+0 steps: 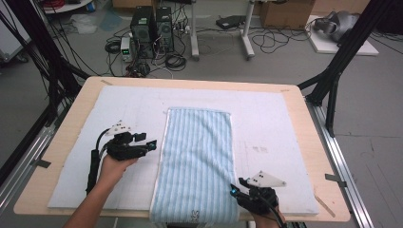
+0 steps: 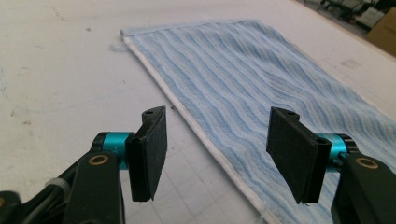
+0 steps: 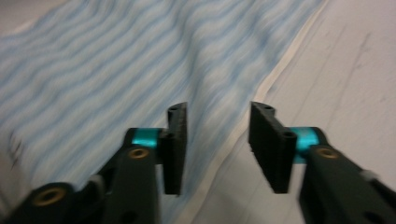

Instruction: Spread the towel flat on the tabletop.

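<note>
A light-blue striped towel point(image 1: 197, 156) lies flat as a long strip down the middle of the white mat, its near end hanging over the table's front edge. My left gripper point(image 1: 151, 144) hovers just left of the towel's left hem, about halfway along it. In the left gripper view the left gripper point(image 2: 219, 113) is open, with the white hem point(image 2: 196, 128) running below the gap and nothing between the pads. My right gripper point(image 1: 233, 190) is at the towel's near right corner. There the right gripper point(image 3: 218, 107) is open over the right hem point(image 3: 261, 88), holding nothing.
The white mat point(image 1: 271, 128) covers most of the wooden table point(image 1: 304, 142). Black frame posts point(image 1: 332, 80) stand at the table's far corners. Computer towers point(image 1: 152, 31) and cables sit on the floor beyond the far edge.
</note>
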Motion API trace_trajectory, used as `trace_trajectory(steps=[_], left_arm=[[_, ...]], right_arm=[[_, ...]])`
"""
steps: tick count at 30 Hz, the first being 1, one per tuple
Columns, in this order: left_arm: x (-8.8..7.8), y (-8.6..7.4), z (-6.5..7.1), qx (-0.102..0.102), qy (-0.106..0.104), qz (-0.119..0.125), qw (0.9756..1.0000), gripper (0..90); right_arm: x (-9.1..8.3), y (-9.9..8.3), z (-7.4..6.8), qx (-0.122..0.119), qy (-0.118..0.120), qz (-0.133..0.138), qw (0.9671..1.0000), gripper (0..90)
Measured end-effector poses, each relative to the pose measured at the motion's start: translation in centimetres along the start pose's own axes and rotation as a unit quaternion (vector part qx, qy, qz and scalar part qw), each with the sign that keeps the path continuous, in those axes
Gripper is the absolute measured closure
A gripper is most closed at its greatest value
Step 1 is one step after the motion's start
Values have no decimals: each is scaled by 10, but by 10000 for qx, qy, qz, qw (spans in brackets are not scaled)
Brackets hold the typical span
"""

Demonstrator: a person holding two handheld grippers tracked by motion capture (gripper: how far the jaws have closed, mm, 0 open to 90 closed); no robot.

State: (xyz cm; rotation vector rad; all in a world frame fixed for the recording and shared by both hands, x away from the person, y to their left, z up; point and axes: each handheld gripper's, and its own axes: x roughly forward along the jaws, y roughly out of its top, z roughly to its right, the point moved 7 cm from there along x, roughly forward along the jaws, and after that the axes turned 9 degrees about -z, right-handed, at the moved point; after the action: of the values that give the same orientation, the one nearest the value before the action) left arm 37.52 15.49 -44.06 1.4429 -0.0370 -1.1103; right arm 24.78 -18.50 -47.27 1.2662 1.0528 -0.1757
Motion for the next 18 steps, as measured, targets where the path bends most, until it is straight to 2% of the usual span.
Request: trace_trajectory(steps=[3,4,7,9,14,15,17,18], left_arm=[[5,11,-4,50,7,-23,10000,379],[7,15,-6,46,6,56,10000,379],[16,23,-13,8,-18,24,10000,376],[24,26,-18,-41,54,16,10000,380],[47,36,-31,-255,160,-146,9994,389],[51,38,-32,-296,168,-93,9994,390],[62,41,-34,-335,218,-217,9990,399],[67,42,-34,-356,240,-285,9987,400]], right_arm=[[4,20,13,47,-129,151,9998,433],[6,27,17,92,-127,184,9997,409],[14,47,32,108,-220,224,9994,338],[22,60,43,132,-262,234,9993,294],[49,85,69,200,-336,110,9992,223],[55,89,74,222,-365,24,9991,213],[67,96,85,307,-541,-91,9980,214],[71,99,89,376,-535,-122,9978,218]])
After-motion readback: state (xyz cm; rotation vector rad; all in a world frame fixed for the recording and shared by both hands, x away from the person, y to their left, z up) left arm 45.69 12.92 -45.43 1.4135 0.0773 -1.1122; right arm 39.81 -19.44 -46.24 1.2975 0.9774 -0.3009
